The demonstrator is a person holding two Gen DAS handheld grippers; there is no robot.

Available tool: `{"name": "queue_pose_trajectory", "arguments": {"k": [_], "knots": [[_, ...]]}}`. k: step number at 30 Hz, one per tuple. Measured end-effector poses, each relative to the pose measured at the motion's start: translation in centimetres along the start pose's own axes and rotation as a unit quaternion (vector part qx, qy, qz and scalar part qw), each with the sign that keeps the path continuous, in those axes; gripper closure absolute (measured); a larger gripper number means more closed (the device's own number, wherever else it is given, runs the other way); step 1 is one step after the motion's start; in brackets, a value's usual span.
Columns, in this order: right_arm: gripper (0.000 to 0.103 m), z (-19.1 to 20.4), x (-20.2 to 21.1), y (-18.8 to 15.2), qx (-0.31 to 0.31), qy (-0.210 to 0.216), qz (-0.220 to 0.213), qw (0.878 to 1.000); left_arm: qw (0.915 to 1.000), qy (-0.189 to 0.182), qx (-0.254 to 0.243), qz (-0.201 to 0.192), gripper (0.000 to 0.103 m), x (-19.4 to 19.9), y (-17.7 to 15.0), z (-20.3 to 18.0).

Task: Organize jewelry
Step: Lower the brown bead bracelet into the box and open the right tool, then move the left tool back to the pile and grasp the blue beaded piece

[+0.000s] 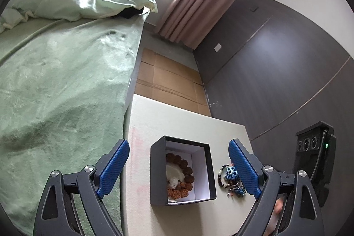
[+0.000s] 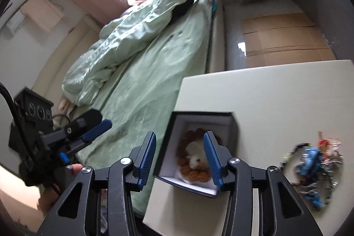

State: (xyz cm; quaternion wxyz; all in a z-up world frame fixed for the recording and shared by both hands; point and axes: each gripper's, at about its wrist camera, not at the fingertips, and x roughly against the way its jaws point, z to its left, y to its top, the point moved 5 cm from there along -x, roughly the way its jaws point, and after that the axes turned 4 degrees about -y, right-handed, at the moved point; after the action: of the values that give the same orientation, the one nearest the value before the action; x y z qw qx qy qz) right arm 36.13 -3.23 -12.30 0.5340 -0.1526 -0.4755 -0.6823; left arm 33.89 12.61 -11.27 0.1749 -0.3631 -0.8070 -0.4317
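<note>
A black box (image 1: 157, 169) with a white lining stands open on the white table (image 1: 188, 123). A brown bead bracelet (image 1: 187, 171) and a pale white piece (image 1: 174, 173) lie inside it. Right of the box lies a loose heap of jewelry (image 1: 231, 175) with dark beads and blue flowers. My left gripper (image 1: 179, 144) hangs open and wide in front of the box, holding nothing. In the right wrist view my right gripper (image 2: 180, 148) hovers open over the box (image 2: 203, 114), its jaws apart above the bracelet (image 2: 194, 174) and gripping nothing. The heap (image 2: 314, 165) is blurred at the right.
A bed with a green blanket (image 1: 66, 92) runs along the table's left edge. Flattened cardboard (image 1: 168, 81) lies on the floor beyond the table, and a dark wall panel (image 1: 276, 59) stands to the right. Pink curtains (image 1: 194, 3) hang at the window.
</note>
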Motion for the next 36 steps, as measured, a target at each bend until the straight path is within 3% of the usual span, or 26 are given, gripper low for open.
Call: {"name": "queue_pose_trajectory", "arguments": {"k": [6, 20, 26, 28, 30, 31, 36], "knots": [[0.056, -3.3, 3.6, 0.1, -0.026, -0.040, -0.023, 0.999, 0.9994, -0.008, -0.030, 0.015, 0.012, -0.9, -0.8, -2.0], [0.050, -10.6, 8.3, -2.0, -0.089, -0.079, -0.044, 0.992, 0.9913, -0.033, -0.112, 0.061, 0.012, -4.9, -3.6, -8.1], [0.050, -14.3, 9.1, -4.0, -0.142, -0.079, -0.044, 0.986, 0.9798, -0.037, -0.162, 0.111, 0.012, -7.8, -4.3, -11.4], [0.044, -15.3, 9.1, -4.7, -0.158, -0.085, -0.037, 0.983, 0.9762, -0.038, -0.173, 0.125, 0.012, -8.7, -4.5, -12.3], [0.024, -16.2, 9.2, -5.3, -0.170, -0.093, -0.033, 0.981, 0.9707, -0.034, -0.190, 0.142, 0.012, -9.8, -4.9, -13.2], [0.020, -16.6, 9.3, -5.4, -0.175, -0.097, -0.032, 0.979, 0.9676, -0.034, -0.198, 0.153, 0.012, -10.4, -5.1, -13.7], [0.010, -18.1, 9.8, -5.8, -0.190, -0.107, -0.036, 0.975, 0.9589, -0.030, -0.208, 0.190, 0.019, -13.2, -6.1, -15.0]]}}
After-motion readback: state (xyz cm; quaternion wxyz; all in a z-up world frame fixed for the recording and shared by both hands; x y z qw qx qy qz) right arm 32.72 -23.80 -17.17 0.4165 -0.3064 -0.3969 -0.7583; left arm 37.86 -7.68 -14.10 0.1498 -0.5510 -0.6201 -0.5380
